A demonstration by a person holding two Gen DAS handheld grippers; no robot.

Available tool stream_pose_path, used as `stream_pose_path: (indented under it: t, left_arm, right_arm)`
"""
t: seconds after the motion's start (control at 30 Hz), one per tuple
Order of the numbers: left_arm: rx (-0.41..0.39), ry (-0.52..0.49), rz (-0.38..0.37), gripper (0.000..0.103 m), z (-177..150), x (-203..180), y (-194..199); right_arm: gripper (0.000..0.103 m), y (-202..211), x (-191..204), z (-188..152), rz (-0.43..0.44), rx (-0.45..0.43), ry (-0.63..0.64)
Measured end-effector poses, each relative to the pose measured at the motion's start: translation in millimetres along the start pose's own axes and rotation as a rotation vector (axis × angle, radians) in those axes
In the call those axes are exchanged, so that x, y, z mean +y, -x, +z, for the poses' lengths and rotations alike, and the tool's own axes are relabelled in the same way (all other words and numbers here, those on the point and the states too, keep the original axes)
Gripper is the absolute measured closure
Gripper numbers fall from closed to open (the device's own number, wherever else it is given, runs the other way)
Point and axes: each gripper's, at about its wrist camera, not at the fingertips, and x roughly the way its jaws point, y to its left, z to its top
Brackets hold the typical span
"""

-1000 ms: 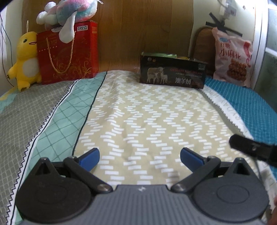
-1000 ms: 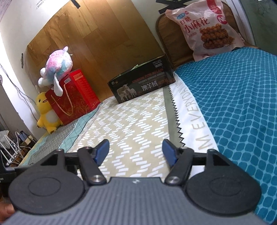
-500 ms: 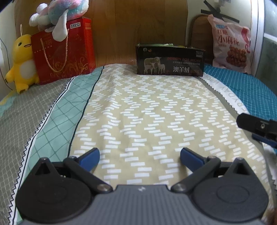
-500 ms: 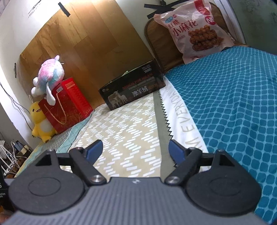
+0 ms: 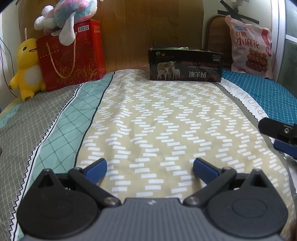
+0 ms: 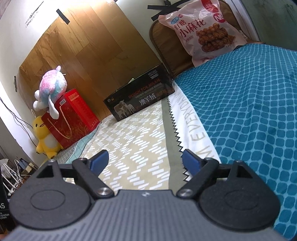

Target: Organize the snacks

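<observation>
A pink snack bag [image 5: 250, 50] of fried dough twists leans upright at the head of the bed on the far right; it also shows in the right wrist view [image 6: 204, 29]. A black box [image 5: 185, 64] with sheep printed on it stands at the far middle of the bed, also in the right wrist view [image 6: 139, 96]. My left gripper [image 5: 150, 167] is open and empty, low over the beige patterned bedspread [image 5: 157, 120]. My right gripper [image 6: 144, 161] is open and empty, far from the bag; part of it shows at the right edge of the left wrist view [image 5: 280, 133].
A red gift bag [image 5: 70, 57] with a pastel plush toy [image 5: 68, 13] on top and a yellow plush duck [image 5: 27, 68] stand at the far left. A wooden headboard [image 5: 148, 27] runs behind. The teal quilt part [image 6: 250, 111] lies on the right.
Both grippers have moved forward toward the head of the bed; the box and the snack bag look larger. The right gripper's jaws have opened wider.
</observation>
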Motion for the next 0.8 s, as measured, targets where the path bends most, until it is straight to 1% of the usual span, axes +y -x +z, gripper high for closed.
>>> stream_pose_path:
  t: [0.3,0.43,0.6,0.8]
  left_arm:
    - [-0.013,-0.015,0.023,0.0,-2.5,-5.2,3.8]
    - [0.008,0.034,0.004,0.0,-1.2,0.6,1.4]
    - [0.018,0.023,-0.003,0.0,-0.1,1.4,0.6]
    - [0.057,0.001,-0.024,0.0,3.5,2.3,-0.2]
  right_arm:
    - [0.011,-1.1,0.6,-0.8,0.009,-0.002,-0.003]
    - [0.009,-1.7,-0.9,0.0,0.02,0.0,-0.008]
    - [0.009,-1.8,-1.1,0.1,0.023,0.001,-0.008]
    - [0.008,-1.3,-3.9,0.3,0.037,-0.003,-0.02]
